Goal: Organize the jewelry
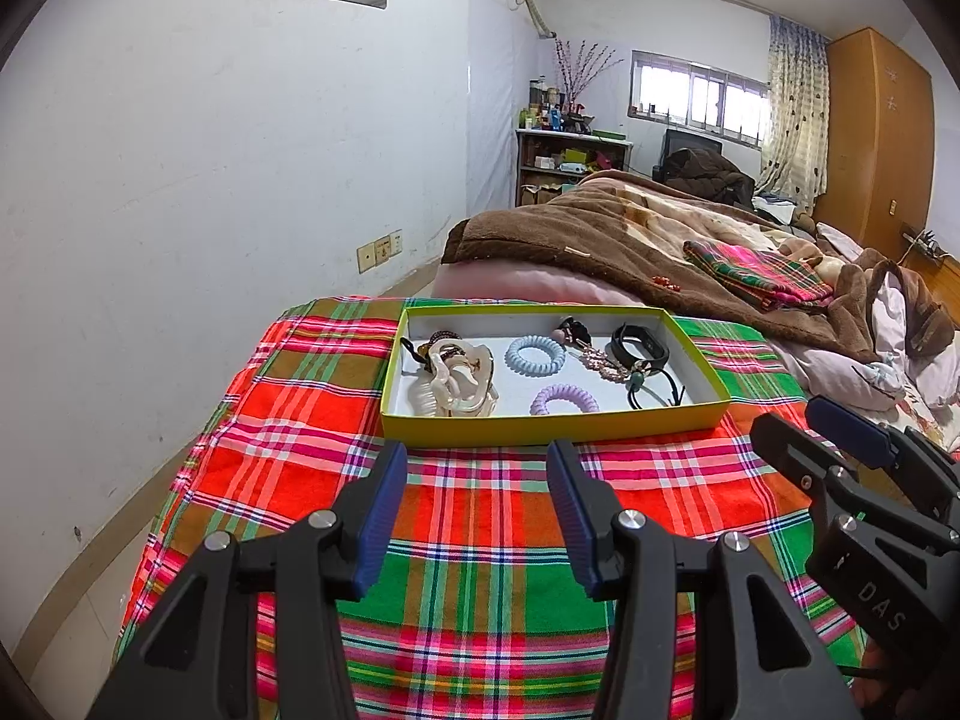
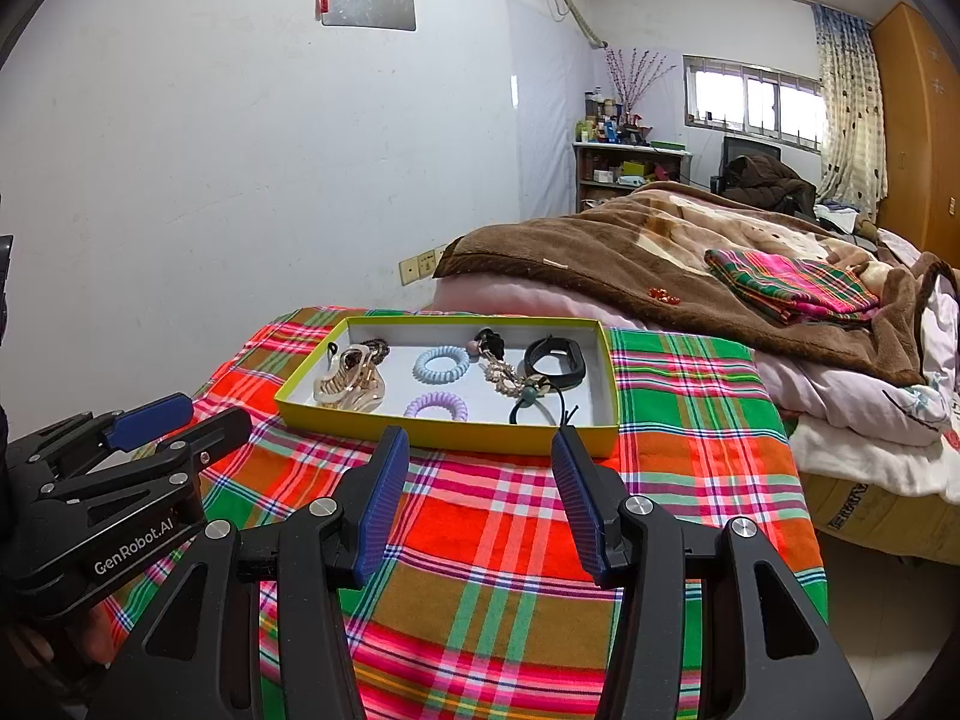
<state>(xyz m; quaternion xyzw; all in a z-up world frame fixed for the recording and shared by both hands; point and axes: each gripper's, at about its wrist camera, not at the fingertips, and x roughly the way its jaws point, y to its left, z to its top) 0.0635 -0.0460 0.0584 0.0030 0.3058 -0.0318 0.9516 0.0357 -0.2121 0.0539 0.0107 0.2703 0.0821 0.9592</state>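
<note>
A shallow yellow-green box [image 1: 558,420] [image 2: 444,429] sits on a plaid-covered table. Inside lie a cream hair claw [image 1: 456,384] [image 2: 351,387], a blue coil hair tie [image 1: 535,354] [image 2: 441,364], a purple coil hair tie [image 1: 564,399] [image 2: 435,406], a beaded chain [image 1: 600,357] [image 2: 501,375], a black band [image 1: 639,345] [image 2: 555,360] and a black elastic [image 1: 654,393] [image 2: 537,408]. My left gripper [image 1: 477,468] is open and empty, just short of the box's near wall. My right gripper [image 2: 480,459] is open and empty, also just short of it.
The plaid cloth [image 1: 480,570] [image 2: 480,570] covers the table in front of the box. A bed with a brown blanket [image 1: 630,228] [image 2: 660,240] and a folded plaid cloth [image 1: 762,273] [image 2: 792,282] stands behind. A white wall is to the left.
</note>
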